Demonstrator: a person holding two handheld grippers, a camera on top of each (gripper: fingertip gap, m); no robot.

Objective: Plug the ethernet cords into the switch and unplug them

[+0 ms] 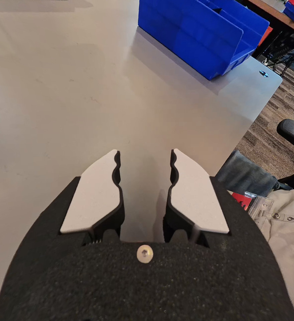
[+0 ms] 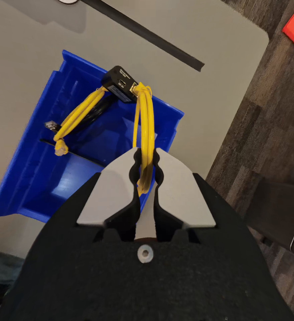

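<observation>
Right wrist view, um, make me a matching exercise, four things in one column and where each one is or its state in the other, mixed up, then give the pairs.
Things
1. right gripper
2. black switch
3. loose yellow plug
4. blue bin

Places or states
A. lying inside the bin, at its left side
B. standing on the grey table
C. closed on a bundled yellow cord
D. raised above the bin, yellow cords plugged in on two sides

Pairs: 1-C, 2-D, 3-A, 4-B
</observation>
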